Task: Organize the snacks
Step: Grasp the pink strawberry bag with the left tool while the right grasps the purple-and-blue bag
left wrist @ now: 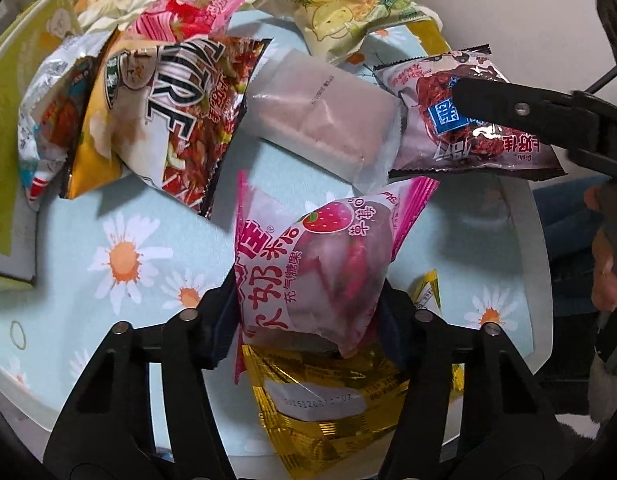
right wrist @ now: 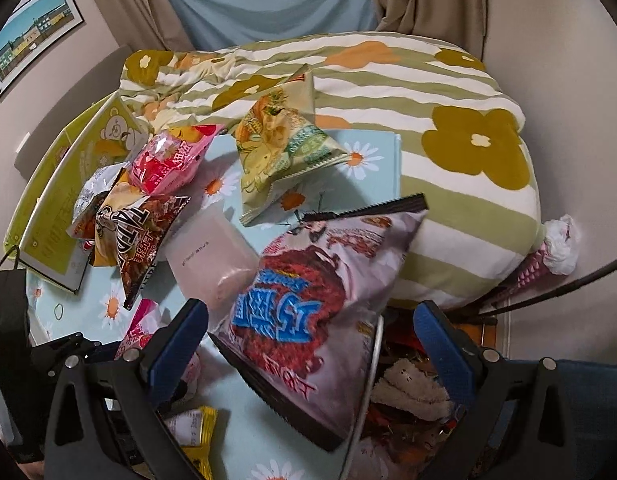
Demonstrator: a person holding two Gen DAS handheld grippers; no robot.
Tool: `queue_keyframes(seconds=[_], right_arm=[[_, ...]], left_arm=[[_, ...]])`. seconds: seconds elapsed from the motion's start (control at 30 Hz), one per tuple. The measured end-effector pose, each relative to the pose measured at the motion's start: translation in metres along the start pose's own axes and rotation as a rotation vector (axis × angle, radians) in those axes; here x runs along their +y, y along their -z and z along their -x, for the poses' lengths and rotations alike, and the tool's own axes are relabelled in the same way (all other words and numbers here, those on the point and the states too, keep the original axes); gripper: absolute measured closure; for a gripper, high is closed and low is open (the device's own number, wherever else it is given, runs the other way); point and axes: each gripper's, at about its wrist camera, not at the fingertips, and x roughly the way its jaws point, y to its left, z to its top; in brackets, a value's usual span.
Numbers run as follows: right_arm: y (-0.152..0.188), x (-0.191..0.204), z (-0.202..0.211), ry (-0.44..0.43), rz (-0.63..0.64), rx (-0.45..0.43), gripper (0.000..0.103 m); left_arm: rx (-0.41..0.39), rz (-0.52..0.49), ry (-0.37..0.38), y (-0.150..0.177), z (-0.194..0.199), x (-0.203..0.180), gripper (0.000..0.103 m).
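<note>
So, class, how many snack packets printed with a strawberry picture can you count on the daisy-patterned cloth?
1: the pink-edged strawberry marshmallow packet clamped in the left gripper, above a gold packet. Others may be hidden in the pile.

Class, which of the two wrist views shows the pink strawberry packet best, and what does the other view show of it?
The left wrist view: the strawberry packet fills the centre, print readable, pinched between the left gripper pads. The right wrist view shows only a pink sliver at lower left, mostly hidden behind a finger of the right gripper.
</note>
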Motion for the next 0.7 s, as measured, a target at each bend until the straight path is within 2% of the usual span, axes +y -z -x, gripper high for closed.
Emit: queue_keyframes(seconds=[0.57, 0.67, 0.7], right_arm=[[-0.008, -0.005, -0.037, 0.012, -0.017, 0.039, 0.004], [-0.008, -0.007, -0.041, 0.012, -0.019, 0.05, 0.011], [-0.008, -0.007, -0.042, 0.01, -0.019, 0.055, 0.017]], left_arm=[[-0.021, 0.031, 0.019, -0.01, 0.016, 0.017, 0.051], [-0.031, 0.031, 0.025, -0.014, 0.022, 0.019, 0.051], [-0.033, 0.03, 0.028, -0.015, 0.023, 0.02, 0.051]])
